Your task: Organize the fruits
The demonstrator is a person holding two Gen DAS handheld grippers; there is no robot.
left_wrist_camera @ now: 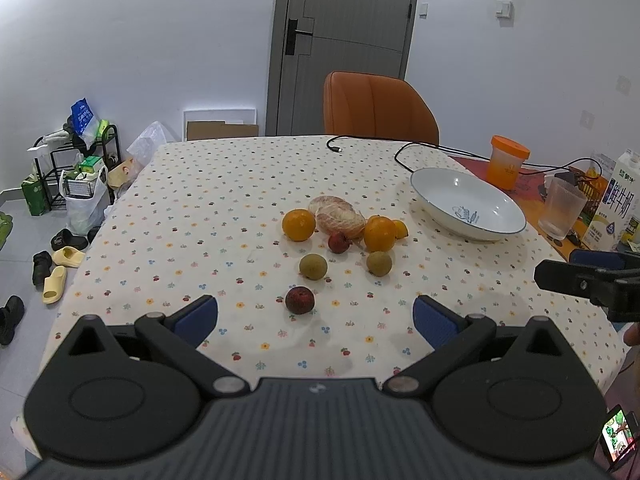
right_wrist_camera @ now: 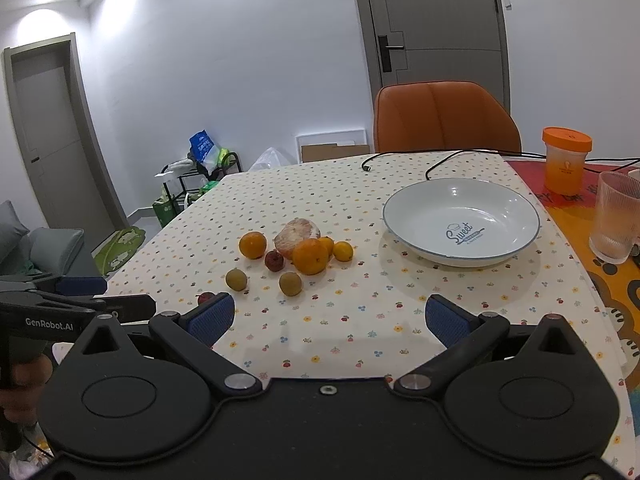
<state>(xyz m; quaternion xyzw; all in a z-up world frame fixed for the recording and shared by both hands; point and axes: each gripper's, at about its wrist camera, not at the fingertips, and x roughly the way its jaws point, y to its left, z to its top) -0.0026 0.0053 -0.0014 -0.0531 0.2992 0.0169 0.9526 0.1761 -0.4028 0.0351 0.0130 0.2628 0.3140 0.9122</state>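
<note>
Plainly nothing moved yet: empty white ceramic bowl [right_wrist_camera: 460, 224] right of the fruit cluster mid-table. Pale peeled pomelo [left_wrist_camera: 338, 216]: soft, wants broad grip. Firm round oranges [left_wrist_camera: 299, 224]: squeeze across middle. Small dark-red lychee [left_wrist_camera: 299, 299]: light, delicate. Left gripper [left_wrist_camera: 316, 318] and right gripper [right_wrist_camera: 329, 318] spread, empty.

Table [left_wrist_camera: 192, 216] covered by a cream cloth printed with small flowers and fruits; a red-orange patterned mat at its right end. On the cloth: white bowl [right_wrist_camera: 460, 224], empty, at right; black cable [left_wrist_camera: 400, 152] behind it; clustered at centre, a peeled pomelo [left_wrist_camera: 338, 216], two oranges [left_wrist_camera: 298, 224] [left_wrist_camera: 379, 233], a small yellow citrus [left_wrist_camera: 400, 229], two green-brown fruits [left_wrist_camera: 313, 266] [left_wrist_camera: 379, 263], two dark red fruits [left_wrist_camera: 338, 243] [left_wrist_camera: 299, 300]. On the mat: orange-lidded cup [right_wrist_camera: 566, 166], ribbed glass [right_wrist_camera: 616, 218], milk carton [left_wrist_camera: 618, 204].
</note>
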